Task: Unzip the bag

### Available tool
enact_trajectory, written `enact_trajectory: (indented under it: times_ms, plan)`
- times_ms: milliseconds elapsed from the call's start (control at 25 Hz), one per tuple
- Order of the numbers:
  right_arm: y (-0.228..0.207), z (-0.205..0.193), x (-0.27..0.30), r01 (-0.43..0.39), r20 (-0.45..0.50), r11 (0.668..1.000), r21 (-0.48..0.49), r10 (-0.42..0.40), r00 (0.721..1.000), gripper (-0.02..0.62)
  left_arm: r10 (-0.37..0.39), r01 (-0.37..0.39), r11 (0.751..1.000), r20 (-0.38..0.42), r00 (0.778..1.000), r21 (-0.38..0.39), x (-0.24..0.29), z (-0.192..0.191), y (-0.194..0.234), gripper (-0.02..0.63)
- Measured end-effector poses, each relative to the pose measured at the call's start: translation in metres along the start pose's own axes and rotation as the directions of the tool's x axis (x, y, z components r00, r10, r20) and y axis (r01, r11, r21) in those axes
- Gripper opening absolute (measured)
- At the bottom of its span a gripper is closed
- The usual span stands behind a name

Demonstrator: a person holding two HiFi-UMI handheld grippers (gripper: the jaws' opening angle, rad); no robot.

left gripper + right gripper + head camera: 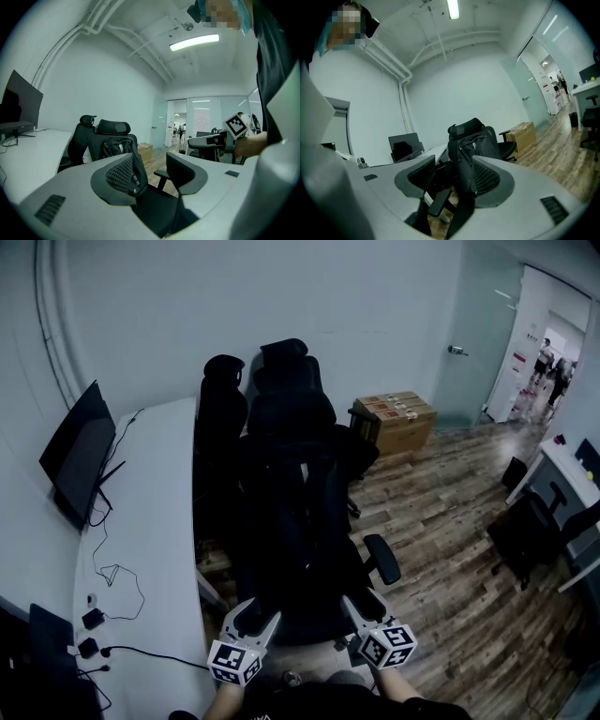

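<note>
Item: black backpack (298, 507), upright on the seat of a black office chair (281, 367), leaning against its backrest; zips not legible in the dark fabric. Left gripper (253, 618): low in the head view, just in front of the seat edge, jaws standing apart, nothing between the pads; its own view shows only the backpack and chair beyond the gap. Right gripper (367, 607): beside the left one, level with it, jaws wide apart, likewise holding nothing, with the backpack ahead of it and untouched. Surroundings: white desk (155, 521) to the left of the chair, bearing a dark monitor (80, 454) and loose cables (112, 577); cardboard box (398, 418) on the wooden floor (441, 521) behind the chair
</note>
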State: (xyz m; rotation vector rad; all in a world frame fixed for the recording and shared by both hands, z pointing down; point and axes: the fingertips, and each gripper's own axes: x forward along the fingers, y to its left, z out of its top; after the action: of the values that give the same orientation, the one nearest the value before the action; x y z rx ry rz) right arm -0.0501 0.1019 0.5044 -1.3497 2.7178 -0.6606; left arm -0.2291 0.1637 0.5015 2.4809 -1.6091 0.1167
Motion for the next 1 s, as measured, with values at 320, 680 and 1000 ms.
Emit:
enact_trajectory:
  times_ms: [320,680,1000]
  plan:
    - [-0.038,0.012,0.029,-0.002,-0.022,1.0,-0.02,0.002,1.0,0.224,0.019,-0.019,1.0,-0.025,1.0,-0.011,0.051,0.001,0.009,0.268]
    - [-0.109,0.058,0.063,-0.124,-0.072,0.991,-0.057,0.119,0.99,0.224,0.161,-0.161,0.987,0.005,0.987,-0.023,0.128,0.026,-0.009,0.276]
    - [-0.163,0.089,0.081,-0.234,-0.116,0.967,-0.104,0.222,0.968,0.224,0.274,-0.272,0.96,0.021,0.961,-0.064,0.18,0.024,-0.033,0.284]
